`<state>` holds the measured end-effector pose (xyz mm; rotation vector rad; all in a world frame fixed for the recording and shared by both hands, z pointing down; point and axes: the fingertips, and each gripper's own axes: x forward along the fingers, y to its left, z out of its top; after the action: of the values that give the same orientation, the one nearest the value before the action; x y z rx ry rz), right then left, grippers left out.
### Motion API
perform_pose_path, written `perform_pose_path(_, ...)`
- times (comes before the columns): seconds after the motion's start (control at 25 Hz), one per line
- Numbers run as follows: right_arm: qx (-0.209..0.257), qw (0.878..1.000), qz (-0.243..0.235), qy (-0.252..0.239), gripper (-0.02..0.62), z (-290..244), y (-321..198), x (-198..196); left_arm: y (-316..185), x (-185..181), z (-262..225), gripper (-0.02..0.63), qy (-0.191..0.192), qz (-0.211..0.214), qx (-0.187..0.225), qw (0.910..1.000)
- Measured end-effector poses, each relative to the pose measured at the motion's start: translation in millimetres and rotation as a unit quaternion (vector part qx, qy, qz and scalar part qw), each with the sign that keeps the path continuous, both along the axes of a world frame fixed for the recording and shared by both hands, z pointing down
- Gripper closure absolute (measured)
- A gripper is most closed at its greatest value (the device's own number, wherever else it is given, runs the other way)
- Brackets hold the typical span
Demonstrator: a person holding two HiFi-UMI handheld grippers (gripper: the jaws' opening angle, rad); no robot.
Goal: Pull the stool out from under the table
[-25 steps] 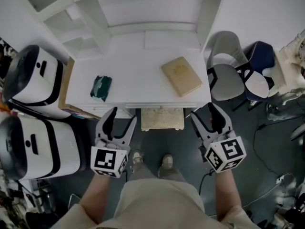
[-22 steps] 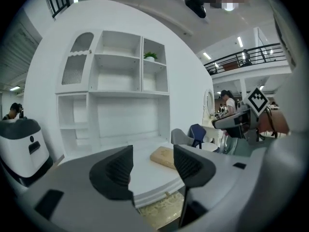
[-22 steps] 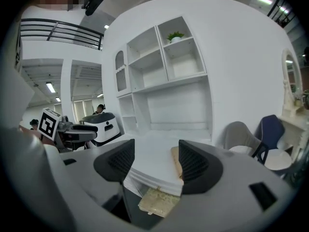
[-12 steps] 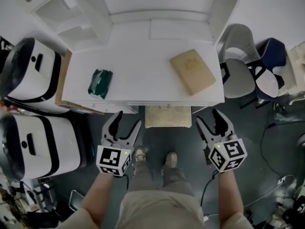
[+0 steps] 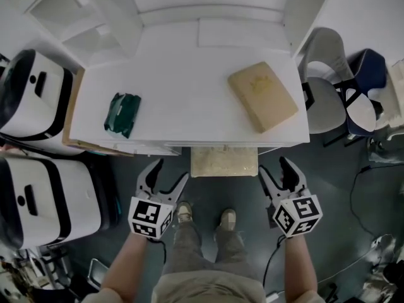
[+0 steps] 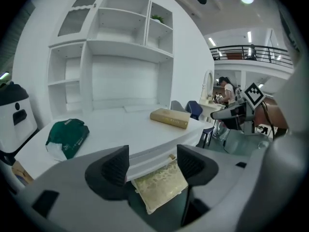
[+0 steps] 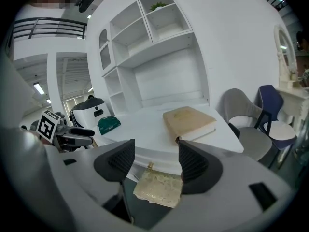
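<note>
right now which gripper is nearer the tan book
Right. The right gripper hangs before the desk, close to the book; the left gripper is across the stool, farther off.

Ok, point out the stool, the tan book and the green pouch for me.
stool [image 5: 224,161], head view, middle of the visible part of its pale seat.
tan book [image 5: 262,96], head view, centre of its cover.
green pouch [image 5: 122,113], head view, its middle.
</note>
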<state>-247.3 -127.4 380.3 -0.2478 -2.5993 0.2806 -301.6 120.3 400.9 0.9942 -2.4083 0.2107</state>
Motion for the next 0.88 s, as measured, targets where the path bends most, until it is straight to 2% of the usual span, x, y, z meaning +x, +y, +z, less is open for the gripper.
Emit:
perform_pose_path(0.16,-0.002,1.000,0.000,0.020,0.307,46.0,2.1,-0.1,0.2,-8.5,46.0,0.298,0.010,0.020,-0.019,0.9996)
perform_pose_path(0.32,-0.003,1.000,0.006,0.029,0.303,87.3,-0.5,-1.3,-1.4,-17.0,87.2,0.298,0.027,0.021,-0.008,0.9994)
perform_pose_path(0.6,-0.021,0.998,0.033,0.044,0.292,167.7,-7.8,-5.6,3.1,-29.0,171.3,0.290,0.043,0.012,-0.018,0.9988)
perform_pose_path(0.76,-0.021,0.997,0.039,0.055,0.281,216.2,-10.7,-11.8,-2.7,-36.0,212.5,0.263,0.058,0.006,0.028,0.9979)
perform_pose_path(0.88,-0.026,0.997,0.035,0.063,0.273,253.1,-12.1,-19.3,-6.4,-38.9,243.9,0.248,0.073,0.004,0.039,0.9965)
